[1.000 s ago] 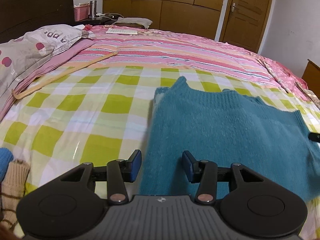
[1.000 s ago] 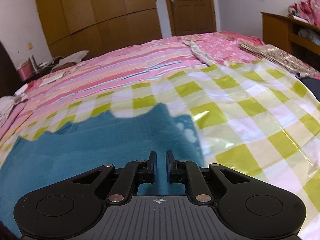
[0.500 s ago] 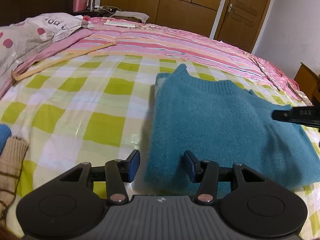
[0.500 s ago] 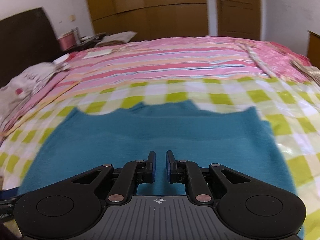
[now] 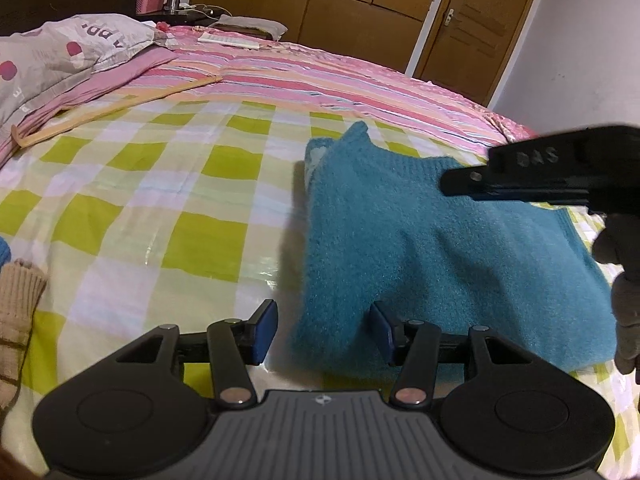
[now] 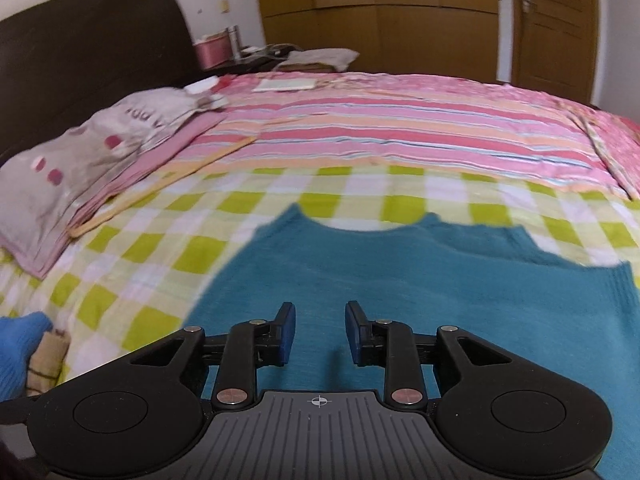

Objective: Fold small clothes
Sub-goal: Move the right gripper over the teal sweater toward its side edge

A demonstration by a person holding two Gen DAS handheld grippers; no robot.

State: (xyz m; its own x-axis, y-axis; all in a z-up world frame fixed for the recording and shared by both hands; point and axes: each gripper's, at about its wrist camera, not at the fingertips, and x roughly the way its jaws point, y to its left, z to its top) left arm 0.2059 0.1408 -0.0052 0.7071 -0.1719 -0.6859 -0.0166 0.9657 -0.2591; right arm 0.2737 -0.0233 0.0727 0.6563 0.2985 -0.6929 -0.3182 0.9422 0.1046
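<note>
A teal knitted sweater lies folded flat on a green-and-white checked sheet; it also shows in the right wrist view. My left gripper is open, its jaws on either side of the sweater's near left corner. My right gripper is open and empty just above the sweater's middle. The right gripper also shows in the left wrist view, side-on over the sweater's far right part.
A beige knitted garment and a blue one lie at the near left. A grey pillow and a long wooden stick lie far left. A pink striped bedspread lies beyond, then wardrobes and a door.
My right gripper has opened and swung left over the sweater's middle, coming into the left wrist view. My left gripper has stayed open at the near left corner.
</note>
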